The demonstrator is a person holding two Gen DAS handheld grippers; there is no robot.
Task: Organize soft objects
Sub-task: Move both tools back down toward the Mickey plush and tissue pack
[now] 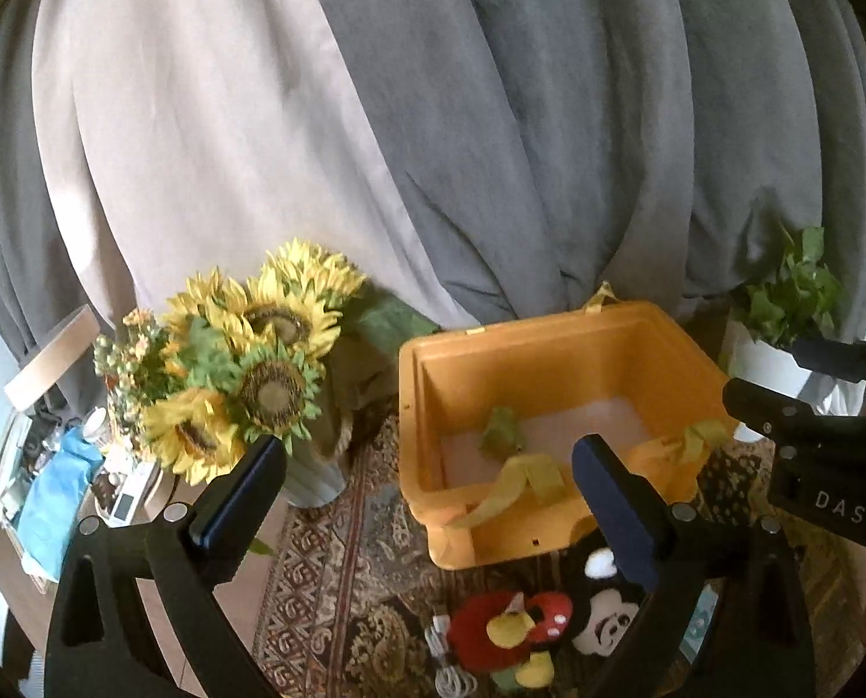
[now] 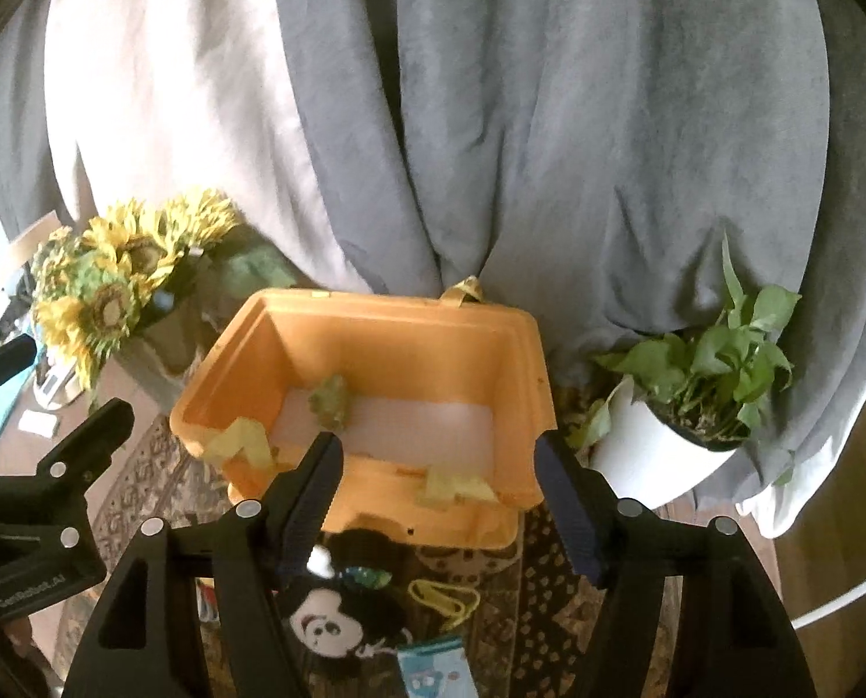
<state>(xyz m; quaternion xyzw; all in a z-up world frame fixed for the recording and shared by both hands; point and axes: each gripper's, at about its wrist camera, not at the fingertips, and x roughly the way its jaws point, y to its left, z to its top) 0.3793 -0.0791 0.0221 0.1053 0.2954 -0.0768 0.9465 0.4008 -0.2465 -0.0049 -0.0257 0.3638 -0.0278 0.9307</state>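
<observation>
Both grippers hang spread and empty; the panda plush (image 2: 331, 628) lies just below the right gripper (image 2: 439, 500), nearer than the left gripper (image 1: 430, 500), before the yellow bin (image 2: 514, 360).

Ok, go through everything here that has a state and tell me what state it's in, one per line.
Left hand-held gripper: open, empty.
Right hand-held gripper: open, empty.
Orange bin: open-topped, upright, almost empty.
Green soft item: lying inside the bin.
Red plush toy: on the rug, outside the bin.
Black and white plush toy: on the rug, outside the bin.
Potted plant: pot tilted.
Sunflowers: standing in a vase.
</observation>
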